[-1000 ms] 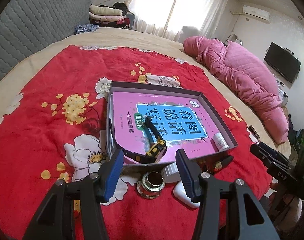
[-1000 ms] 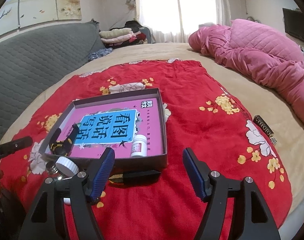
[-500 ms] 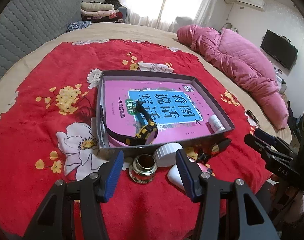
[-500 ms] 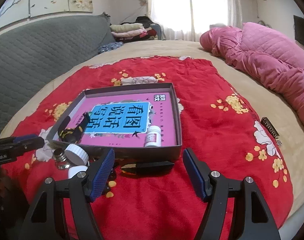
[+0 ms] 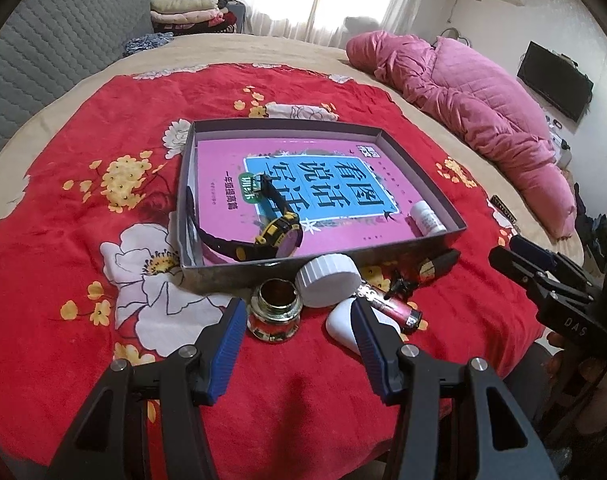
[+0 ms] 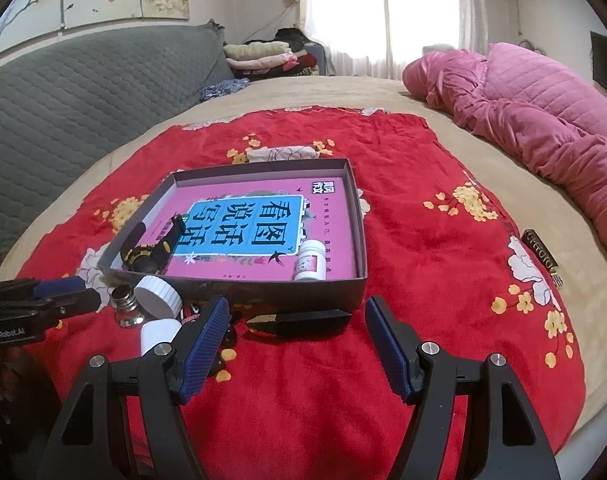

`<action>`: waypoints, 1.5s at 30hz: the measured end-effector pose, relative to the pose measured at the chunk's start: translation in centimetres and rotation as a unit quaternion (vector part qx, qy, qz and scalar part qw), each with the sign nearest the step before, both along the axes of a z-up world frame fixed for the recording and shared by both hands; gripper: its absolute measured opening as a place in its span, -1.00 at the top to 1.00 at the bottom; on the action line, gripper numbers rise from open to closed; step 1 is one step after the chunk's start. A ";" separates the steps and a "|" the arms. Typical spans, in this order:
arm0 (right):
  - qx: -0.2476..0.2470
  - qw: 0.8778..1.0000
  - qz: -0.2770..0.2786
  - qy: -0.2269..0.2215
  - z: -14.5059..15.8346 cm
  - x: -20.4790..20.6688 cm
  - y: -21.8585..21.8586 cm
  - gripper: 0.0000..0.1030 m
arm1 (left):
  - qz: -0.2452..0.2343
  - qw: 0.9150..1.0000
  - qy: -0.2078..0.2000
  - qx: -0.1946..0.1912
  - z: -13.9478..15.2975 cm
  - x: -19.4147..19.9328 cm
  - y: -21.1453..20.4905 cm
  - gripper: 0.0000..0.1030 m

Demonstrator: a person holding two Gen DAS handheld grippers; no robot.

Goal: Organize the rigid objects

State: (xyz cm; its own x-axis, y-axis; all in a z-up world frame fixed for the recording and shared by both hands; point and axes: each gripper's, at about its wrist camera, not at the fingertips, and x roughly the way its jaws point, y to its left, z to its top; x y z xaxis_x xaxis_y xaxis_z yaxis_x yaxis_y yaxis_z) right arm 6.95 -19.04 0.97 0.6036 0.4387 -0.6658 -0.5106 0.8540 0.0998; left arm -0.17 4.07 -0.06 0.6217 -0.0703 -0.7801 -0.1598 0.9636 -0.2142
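A dark shallow box [image 5: 327, 126] [image 6: 315, 292] lies on the red flowered blanket, holding a pink book [image 5: 303, 184], a black-and-yellow watch [image 5: 275, 236] and a small white bottle [image 5: 425, 220] [image 6: 311, 266]. In front of it lie a small open glass jar [image 5: 275, 312], a white cap [image 5: 329, 280], a white case [image 5: 343, 322], a pink tube [image 5: 387, 306] and a black pointed object [image 6: 303, 322]. My left gripper [image 5: 297, 322] is open, just short of the jar. My right gripper [image 6: 295, 330] is open, just short of the black pointed object.
A pink quilt [image 6: 543, 108] lies at the right of the bed. A grey quilted headboard [image 6: 83, 92] is at the left, folded clothes [image 6: 263, 56] beyond. A small dark comb-like item [image 6: 541, 254] lies at the blanket's right edge.
Both grippers have pulled back and risen a little, so the box and loose items sit farther up in both views. Both stay open and nothing has been taken hold of.
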 end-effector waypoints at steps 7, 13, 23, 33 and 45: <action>-0.002 1.000 0.003 0.001 0.0 -0.4 0.0 -0.41 | -0.003 1.000 0.012 0.001 -0.6 0.1 -0.3 -0.04; -0.001 1.000 0.001 0.004 -0.2 -0.4 0.0 -0.41 | 0.004 1.000 0.028 -0.001 -1.7 0.3 0.1 -0.04; -0.013 1.000 -0.002 0.020 -1.0 0.1 -0.1 -0.41 | 0.003 0.999 0.042 0.001 -2.4 0.5 0.0 -0.04; -0.015 0.997 -0.012 0.069 -3.5 1.8 -0.9 -0.41 | -0.001 0.999 0.048 -0.004 -3.1 0.8 0.1 -0.04; 0.033 0.992 -0.039 0.116 -5.3 3.9 -2.3 -0.41 | -0.014 0.998 0.053 -0.011 -3.7 1.2 -0.2 -0.04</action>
